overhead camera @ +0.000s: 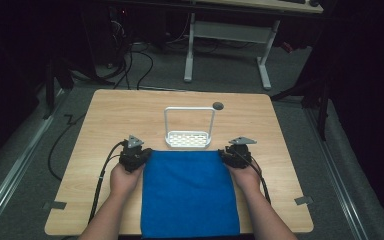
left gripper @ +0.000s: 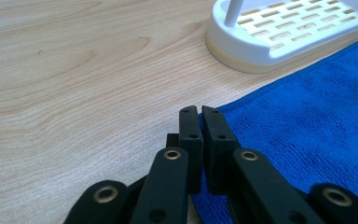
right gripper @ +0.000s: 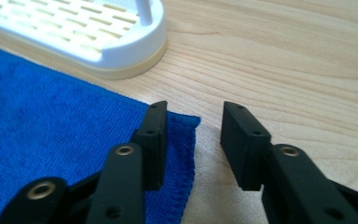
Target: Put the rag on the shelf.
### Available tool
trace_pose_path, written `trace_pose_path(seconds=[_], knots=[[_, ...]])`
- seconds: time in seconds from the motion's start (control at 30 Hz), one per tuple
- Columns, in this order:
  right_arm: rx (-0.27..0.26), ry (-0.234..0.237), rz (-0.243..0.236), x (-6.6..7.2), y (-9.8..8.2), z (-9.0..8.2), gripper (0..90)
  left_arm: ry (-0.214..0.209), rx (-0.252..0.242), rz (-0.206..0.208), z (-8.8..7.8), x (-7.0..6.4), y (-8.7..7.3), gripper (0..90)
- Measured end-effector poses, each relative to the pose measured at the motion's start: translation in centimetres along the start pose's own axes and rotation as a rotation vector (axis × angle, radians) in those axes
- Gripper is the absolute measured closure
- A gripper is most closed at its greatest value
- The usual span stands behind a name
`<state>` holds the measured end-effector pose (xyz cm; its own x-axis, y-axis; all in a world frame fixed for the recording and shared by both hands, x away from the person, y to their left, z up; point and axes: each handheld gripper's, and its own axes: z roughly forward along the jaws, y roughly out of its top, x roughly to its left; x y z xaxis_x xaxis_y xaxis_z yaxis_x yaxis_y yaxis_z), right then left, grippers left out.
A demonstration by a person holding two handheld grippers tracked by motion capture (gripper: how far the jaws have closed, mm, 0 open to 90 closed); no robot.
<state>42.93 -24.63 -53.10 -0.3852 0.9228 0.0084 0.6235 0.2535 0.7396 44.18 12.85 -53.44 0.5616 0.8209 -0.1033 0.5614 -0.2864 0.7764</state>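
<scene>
A blue towel (overhead camera: 190,195) lies flat on the near half of the wooden table (overhead camera: 115,110), running over its front edge. My left gripper (overhead camera: 145,153) sits at the towel's far left corner; in the left gripper view the towel (left gripper: 307,116) reaches into the jaws, and the gripper (left gripper: 200,111) is shut on that corner. My right gripper (overhead camera: 224,153) is at the far right corner. In the right gripper view it (right gripper: 193,112) stands open, one jaw over the towel (right gripper: 51,107), the other over bare wood.
A white slotted rack (overhead camera: 187,140) with a tall hoop handle stands just beyond the towel, between the grippers, also seen close by as the rack (left gripper: 284,32) and the rack (right gripper: 74,32). A round grommet (overhead camera: 218,105) sits at the far edge. Cables trail over the table's left side.
</scene>
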Motion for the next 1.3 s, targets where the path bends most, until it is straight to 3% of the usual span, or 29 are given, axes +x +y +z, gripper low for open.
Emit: trace_pose_path(seconds=[0.17,0.33,0.43,0.53,0.57,0.63,0.67,0.73,1.0,1.03,1.2,1.3], knots=[[-0.001,0.032,-0.024,0.5,0.0,0.0,88.5,0.002,-0.01,-0.006,-0.1,0.0,0.0,87.7],[-0.022,0.042,-0.036,0.9,0.0,-0.4,89.4,-0.005,-0.032,0.006,-0.3,0.0,-0.1,87.8],[-0.075,0.056,-0.061,1.3,0.1,-1.5,89.4,-0.026,-0.092,-0.008,-1.0,0.2,-0.3,88.1],[-0.107,0.063,-0.07,1.5,0.2,-2.2,89.4,-0.024,-0.105,-0.009,-1.2,0.3,-0.2,88.1],[-0.142,0.056,-0.082,1.9,0.3,-3.1,89.4,-0.024,-0.111,-0.01,-1.6,0.2,0.2,88.1],[-0.168,0.053,-0.092,2.2,0.3,-3.7,89.4,-0.045,-0.157,-0.02,-2.4,-0.1,0.5,88.1],[-0.185,0.056,-0.092,2.3,0.4,-4.1,89.3,-0.045,-0.157,-0.02,-2.4,-0.1,0.5,88.1],[-0.231,0.069,-0.083,2.5,0.3,-5.1,89.4,-0.025,-0.202,0.014,-3.6,-0.9,0.8,88.1],[-0.349,0.064,-0.146,3.3,0.3,-9.1,89.3,-0.036,-0.318,0.015,-6.3,-2.2,0.9,87.9],[-0.37,0.062,-0.151,3.3,0.3,-9.7,89.3,-0.033,-0.356,0.022,-7.2,-2.6,1.2,87.9],[-0.429,0.071,-0.138,3.1,0.6,-11.7,89.3,-0.03,-0.417,0.068,-8.9,-3.8,2.0,87.9],[-0.454,0.074,-0.126,2.9,0.8,-12.5,89.3,-0.028,-0.447,0.076,-9.7,-4.2,2.2,87.8]])
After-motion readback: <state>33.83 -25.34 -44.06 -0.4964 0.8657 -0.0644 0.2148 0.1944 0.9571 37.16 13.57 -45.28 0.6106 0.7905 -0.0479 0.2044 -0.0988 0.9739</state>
